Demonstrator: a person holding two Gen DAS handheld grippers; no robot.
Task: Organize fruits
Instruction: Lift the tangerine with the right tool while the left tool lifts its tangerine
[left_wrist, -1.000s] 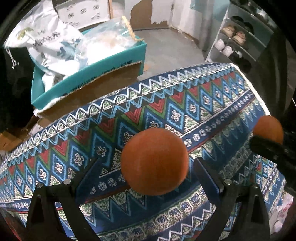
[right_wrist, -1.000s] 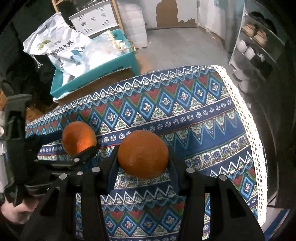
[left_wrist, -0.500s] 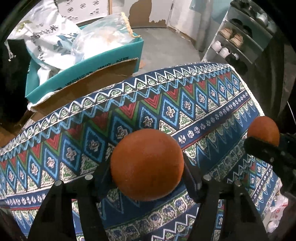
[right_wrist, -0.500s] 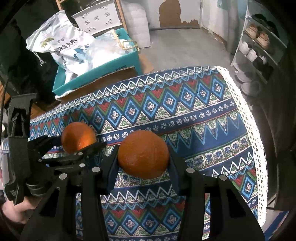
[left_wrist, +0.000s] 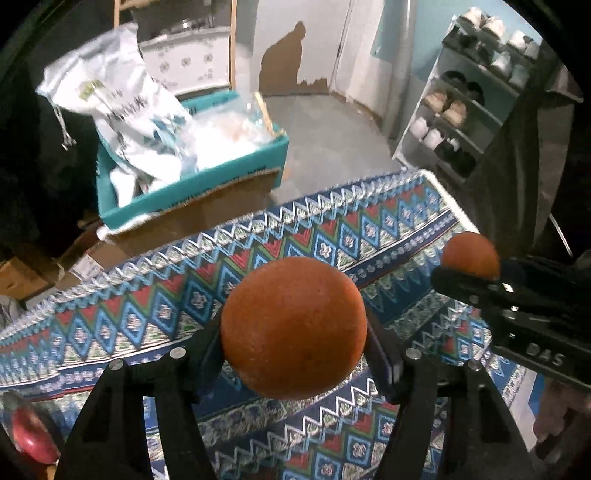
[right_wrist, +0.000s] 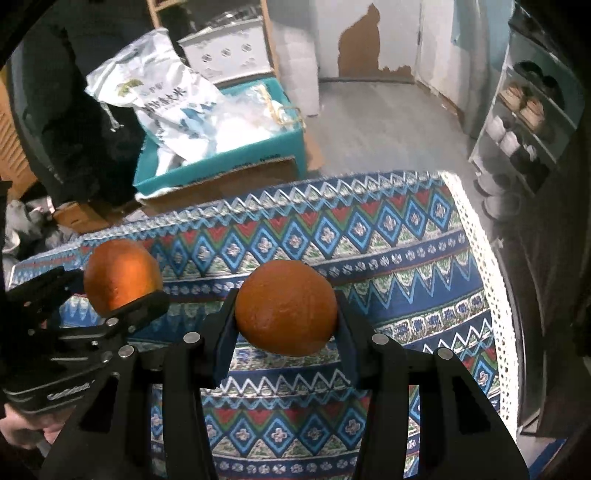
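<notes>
Oranges fill both grippers: left gripper (left_wrist: 294, 356) fingers clamp one orange (left_wrist: 293, 326) at its widest girth, right gripper (right_wrist: 286, 325) another orange (right_wrist: 286, 306); firm, round, roll-prone above the table (right_wrist: 424, 266).

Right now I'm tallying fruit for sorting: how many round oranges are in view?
2. One round orange is gripped by the left gripper; the other orange by the right gripper. Others may sit outside the views.

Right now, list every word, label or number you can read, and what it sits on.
"DAS": embossed on the right gripper body, partly cut off.
White sack in the teal crate: dark printed characters, too blurred to read.
Left gripper body: embossed word, illegible.
Nothing on either orange.
</notes>
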